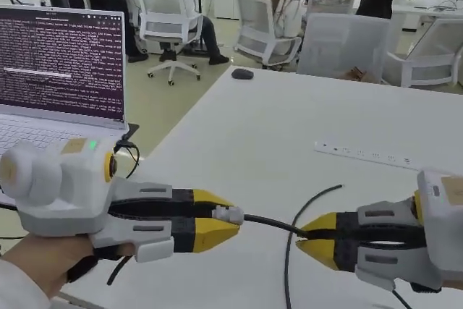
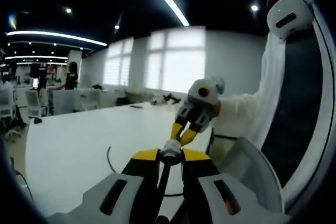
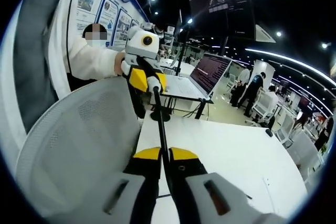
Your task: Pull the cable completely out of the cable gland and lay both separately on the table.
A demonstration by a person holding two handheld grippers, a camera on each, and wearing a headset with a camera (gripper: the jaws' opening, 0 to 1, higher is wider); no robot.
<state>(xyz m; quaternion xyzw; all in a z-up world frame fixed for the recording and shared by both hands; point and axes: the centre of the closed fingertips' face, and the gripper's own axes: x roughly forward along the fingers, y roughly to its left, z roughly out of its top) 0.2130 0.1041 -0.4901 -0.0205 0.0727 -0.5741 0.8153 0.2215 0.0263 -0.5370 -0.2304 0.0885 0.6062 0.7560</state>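
The white cable gland (image 1: pixel 231 214) is being pinched between the yellow jaws of the left gripper (image 1: pixel 233 217), which is being held above the white table (image 1: pixel 289 128). The black cable (image 1: pixel 269 221), seated in the gland, is being clamped by the right gripper (image 1: pixel 302 235), whose jaws are pressed together on it. The two grippers are being held tip toward tip, near each other. Slack cable is lying curved on the table below. A laptop (image 1: pixel 61 63) is being displayed behind the left gripper.
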